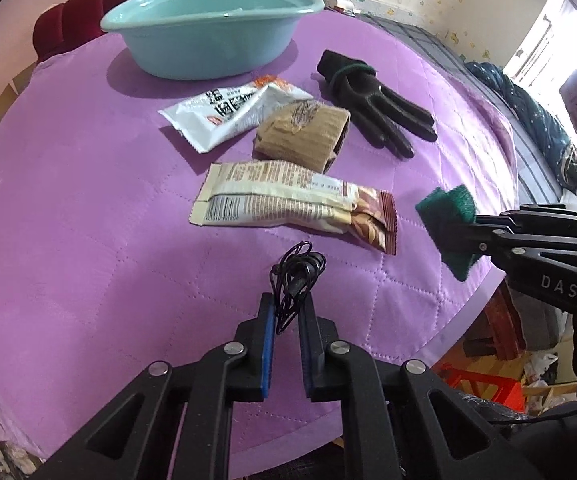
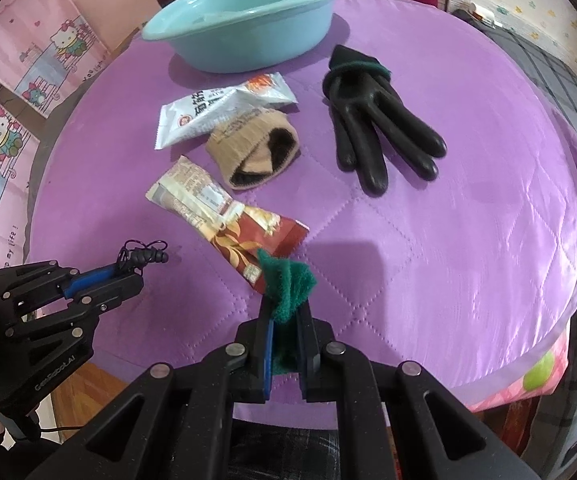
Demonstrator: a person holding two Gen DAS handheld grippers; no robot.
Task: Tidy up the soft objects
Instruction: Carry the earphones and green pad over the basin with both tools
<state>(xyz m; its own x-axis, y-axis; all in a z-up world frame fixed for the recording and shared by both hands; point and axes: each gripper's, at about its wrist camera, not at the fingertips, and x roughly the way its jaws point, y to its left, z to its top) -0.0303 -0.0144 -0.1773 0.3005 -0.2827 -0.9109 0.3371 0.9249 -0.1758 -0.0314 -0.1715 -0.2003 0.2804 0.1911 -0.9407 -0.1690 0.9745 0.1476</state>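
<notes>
My left gripper (image 1: 286, 304) is shut on a bundle of black earphone cable (image 1: 296, 280), held above the purple cloth; it also shows in the right wrist view (image 2: 144, 258). My right gripper (image 2: 286, 304) is shut on a green scouring cloth (image 2: 288, 284), seen at the right in the left wrist view (image 1: 446, 220). On the table lie a black glove (image 1: 372, 100) (image 2: 372, 120), a folded tan sock (image 1: 304, 136) (image 2: 254, 152), a beige-and-red snack packet (image 1: 288, 208) (image 2: 228, 220) and a white snack packet (image 1: 228, 112) (image 2: 216, 112). A teal basin (image 1: 208, 28) (image 2: 248, 20) stands at the far edge.
The round table carries a quilted purple cloth (image 1: 88, 240) (image 2: 448, 240). A red padded chair back (image 1: 80, 12) stands behind the basin. A bed with dark bedding (image 1: 528, 120) lies to the right. Red stools and clutter (image 1: 488, 384) sit on the floor below the table's right edge.
</notes>
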